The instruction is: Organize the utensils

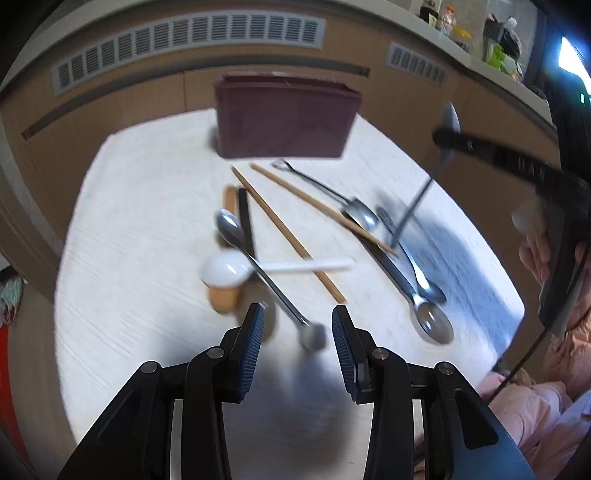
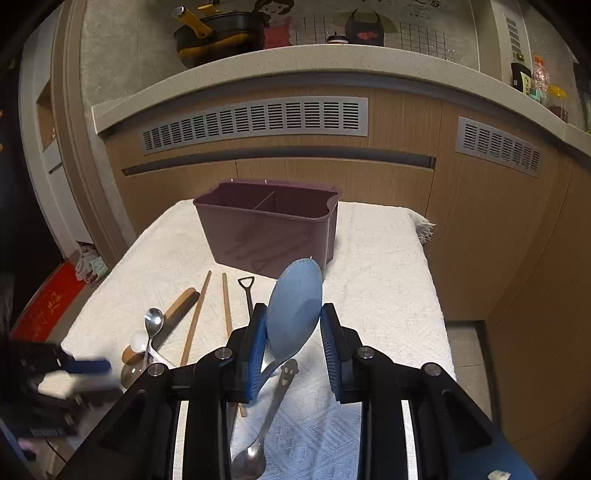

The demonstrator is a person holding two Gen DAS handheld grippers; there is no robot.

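Utensils [image 1: 369, 229] strewn over white cloth [image 2: 369, 258], near side of maroon caddy [image 2: 266, 236]. Left gripper [image 1: 297, 317] spread, pads pressing nothing, hanging over handle end of metal spoon [image 1: 258, 258]. Just beyond, to the left: white spoon [image 1: 225, 271] resting on small tan cup [image 1: 223, 297]. Farther out, 2 chopsticks [image 1: 284, 232] lying crosswise, the right one across more steel spoons. Right gripper [image 2: 293, 314] pinching blue spoon [image 2: 295, 295], bowl up, lifted clear of the cloth in front of the caddy.

Only from the right wrist: caddy's open top with 1 divider and 2 compartments, and a pot [image 2: 218, 33] on the far counter. Only from the left wrist: blue spoon's handle slanting down toward the steel spoons, and pink sleeve [image 1: 535, 406] at near right.
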